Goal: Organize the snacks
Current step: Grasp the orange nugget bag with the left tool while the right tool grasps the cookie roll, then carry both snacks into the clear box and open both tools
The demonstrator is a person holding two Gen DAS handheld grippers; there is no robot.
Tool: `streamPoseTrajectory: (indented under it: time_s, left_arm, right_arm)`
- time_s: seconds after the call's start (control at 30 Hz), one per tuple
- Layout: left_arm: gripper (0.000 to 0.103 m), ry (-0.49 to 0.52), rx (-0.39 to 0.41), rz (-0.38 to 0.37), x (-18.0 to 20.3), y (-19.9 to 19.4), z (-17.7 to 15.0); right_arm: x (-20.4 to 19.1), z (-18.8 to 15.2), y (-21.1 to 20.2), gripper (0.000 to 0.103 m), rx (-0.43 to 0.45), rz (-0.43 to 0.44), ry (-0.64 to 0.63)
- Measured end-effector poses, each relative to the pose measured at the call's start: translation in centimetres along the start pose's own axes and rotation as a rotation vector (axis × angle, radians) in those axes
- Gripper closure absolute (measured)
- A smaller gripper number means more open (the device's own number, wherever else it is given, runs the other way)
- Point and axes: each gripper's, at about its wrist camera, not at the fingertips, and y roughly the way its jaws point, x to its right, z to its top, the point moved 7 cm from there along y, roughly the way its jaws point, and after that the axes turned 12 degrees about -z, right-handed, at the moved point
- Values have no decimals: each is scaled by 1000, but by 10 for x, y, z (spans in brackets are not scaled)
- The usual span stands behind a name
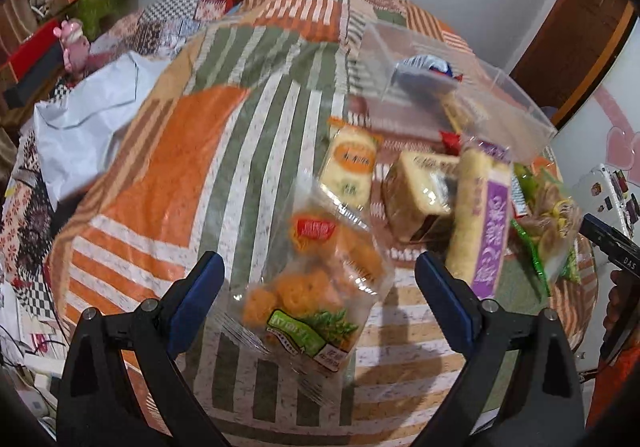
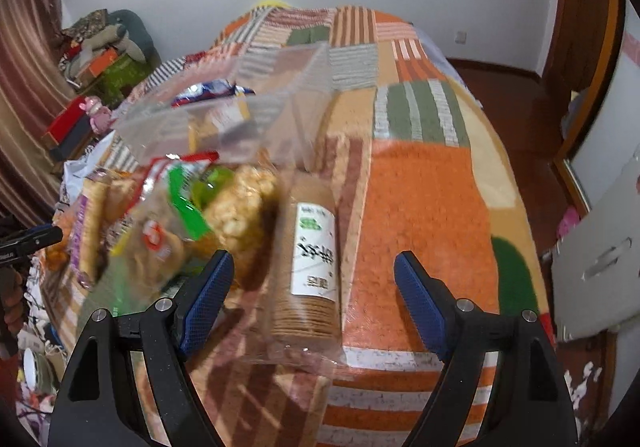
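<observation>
Snacks heaped loose on the striped patchwork bedspread (image 1: 192,175), nearly all outside the clear plastic bin (image 1: 516,95) at the far side. Nearest the left gripper (image 1: 320,279): a clear packet of orange fried rings (image 1: 320,279), lying between wide-spread blue pads, untouched. Beyond it, a small orange-labelled cake packet (image 1: 352,167), a wrapped sponge cake (image 1: 420,195), and a purple-labelled roll of crackers (image 1: 480,219) leaning on the pile. Further right, green-trimmed bags (image 1: 548,223), partly hidden.

From the right wrist view: a long sleeve of brown round crackers (image 2: 308,267) with a white label, lying lengthwise just ahead of the right gripper (image 2: 314,275), between its pads but not pressed. Left of it, a bag of puffed rice cakes (image 2: 240,211) and a red-and-green packet (image 2: 160,235), overlapping.

Inside the bin: only a blue-and-white wrapper (image 1: 428,67) plainly visible, plus something tan below it, too blurred to name.

Both tongs gaping wide, holding nothing; each poised over its own packet.

Progress, by judgement: barely begun. One or two items binned, the rest of the heap left to sort. Likely next: close on the ring packet and the cracker sleeve, then carry them to the far bin. Slippery film wrappers, so a slipping grip possible.

Around the bed: a white bag (image 1: 88,119) at left, cluttered boxes and a pink toy (image 1: 74,43) beyond, wooden door (image 1: 580,27) far right.
</observation>
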Motion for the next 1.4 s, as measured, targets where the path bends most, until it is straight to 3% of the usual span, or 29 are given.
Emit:
streamPoseTrajectory:
  time_s: [0.1, 0.23, 0.4, 0.43, 0.63, 1.07, 1.4]
  left_arm:
    - [7, 2, -10, 8, -2, 8, -5]
    - [25, 42, -30, 26, 1, 16, -11]
    - [37, 46, -29, 18, 0, 20, -15]
    - [42, 39, -27, 13, -1, 19, -15]
    - [49, 14, -15, 6, -4, 12, -17]
    - [50, 67, 67, -16, 18, -18, -1]
    - [50, 108, 158, -42, 38, -36, 40]
  right_arm:
    - [1, -2, 5, 23, -15, 8, 8]
    - [2, -5, 16, 28, -64, 32, 30]
    - [-2, -6, 20, 34, -68, 43, 29]
    - [-3, -6, 19, 36, -64, 42, 27]
    - [-5, -4, 21, 68, -61, 63, 16]
    - [0, 2, 12, 70, -41, 64, 58]
    - [7, 32, -22, 70, 77, 42, 63]
